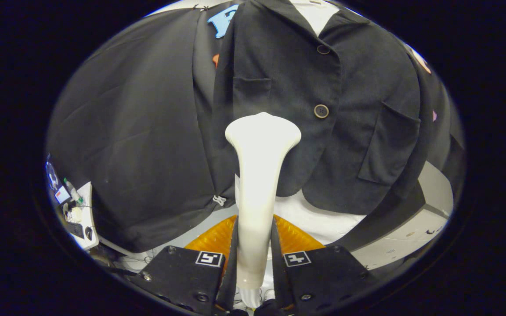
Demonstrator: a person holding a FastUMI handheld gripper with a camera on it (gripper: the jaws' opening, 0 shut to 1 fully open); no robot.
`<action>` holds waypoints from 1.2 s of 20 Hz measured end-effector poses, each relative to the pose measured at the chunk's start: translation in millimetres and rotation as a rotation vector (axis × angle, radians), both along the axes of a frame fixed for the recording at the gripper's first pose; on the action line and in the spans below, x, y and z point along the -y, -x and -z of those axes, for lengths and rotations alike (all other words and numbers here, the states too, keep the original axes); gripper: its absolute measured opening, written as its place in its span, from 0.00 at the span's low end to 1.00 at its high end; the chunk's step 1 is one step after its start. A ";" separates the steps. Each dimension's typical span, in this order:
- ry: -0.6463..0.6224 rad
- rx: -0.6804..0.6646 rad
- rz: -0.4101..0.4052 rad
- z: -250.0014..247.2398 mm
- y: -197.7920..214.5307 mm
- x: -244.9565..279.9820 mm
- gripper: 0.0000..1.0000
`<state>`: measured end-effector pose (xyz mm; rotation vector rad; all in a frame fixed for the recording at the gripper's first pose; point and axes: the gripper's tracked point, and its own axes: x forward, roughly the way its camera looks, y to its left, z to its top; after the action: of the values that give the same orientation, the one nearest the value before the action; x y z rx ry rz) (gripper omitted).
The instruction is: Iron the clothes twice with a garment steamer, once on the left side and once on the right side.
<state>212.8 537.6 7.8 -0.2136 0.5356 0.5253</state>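
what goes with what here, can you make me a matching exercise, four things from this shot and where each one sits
Things:
1. garment steamer
2. dark jacket
3. round button
4. white cord knot

Places:
A. on the jacket's front edge, up and to the side of the steamer head
B. clamped between the fingers of the gripper
C. by the jacket's lower hem, beside the steamer's neck
D. hanging beyond the fingers, behind the steamer head

Pairs: 1-B, 2-D, 3-A, 4-C

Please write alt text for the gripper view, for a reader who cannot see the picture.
The gripper is shut on the handle of a white garment steamer, its jaws pressing both sides, and the steamer's wide head points at a dark buttoned jacket hanging just ahead. Below the jacket lies a white surface.
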 end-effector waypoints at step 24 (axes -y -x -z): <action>-0.240 0.130 0.444 -64.3 80.9 447.4 0.37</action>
<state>131.9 90.2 72.1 0.1010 0.3735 0.1387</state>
